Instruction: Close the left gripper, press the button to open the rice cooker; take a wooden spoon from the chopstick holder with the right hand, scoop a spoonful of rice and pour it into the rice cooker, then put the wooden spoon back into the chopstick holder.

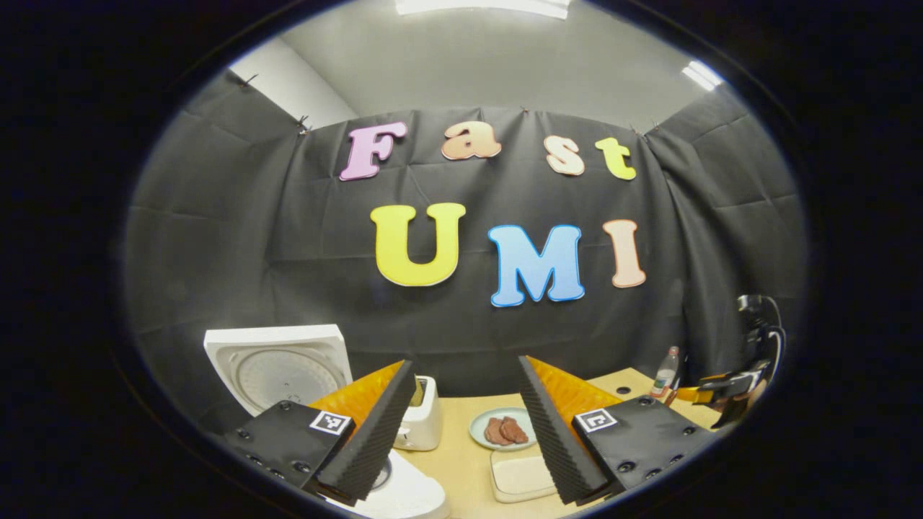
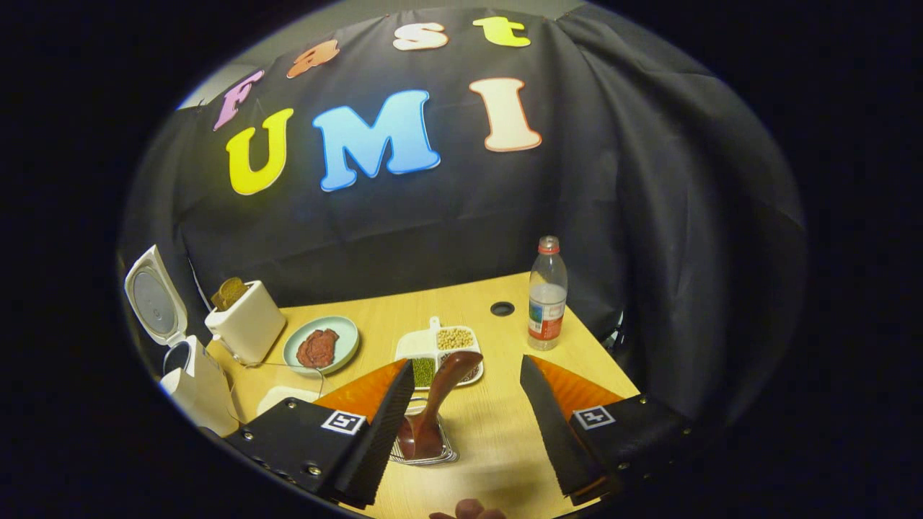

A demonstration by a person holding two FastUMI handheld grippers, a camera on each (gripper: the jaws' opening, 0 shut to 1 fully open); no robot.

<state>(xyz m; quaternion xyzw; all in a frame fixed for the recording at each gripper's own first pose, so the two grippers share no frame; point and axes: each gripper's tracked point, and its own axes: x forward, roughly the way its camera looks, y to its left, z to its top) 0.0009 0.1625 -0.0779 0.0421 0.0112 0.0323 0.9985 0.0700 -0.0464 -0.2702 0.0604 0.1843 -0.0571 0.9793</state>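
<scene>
The white rice cooker (image 1: pixel 404 494) stands with its lid (image 1: pixel 277 367) up, just under my left gripper (image 1: pixel 461 461), which is open and holds nothing. In the right gripper view the cooker (image 2: pixel 198 389) is at the far left, lid (image 2: pixel 155 303) raised. A dark wooden spoon (image 2: pixel 440 404) stands in the wire chopstick holder (image 2: pixel 425 450), handle leaning up and to the right. My right gripper (image 2: pixel 469 461) is open around it, the spoon close to the left finger (image 2: pixel 382 432) and well apart from the right one. A divided white dish (image 2: pixel 440 353) of beans and grains lies behind the holder.
On the wooden table (image 2: pixel 497 432) stand a white toaster (image 2: pixel 245 328) with toast, a plate of meat (image 2: pixel 321 344), a flat white tray (image 1: pixel 523 476) and a water bottle (image 2: pixel 546 295). The right gripper (image 1: pixel 728 393) shows far right in the left gripper view. A hand (image 2: pixel 461 510) is at the bottom edge.
</scene>
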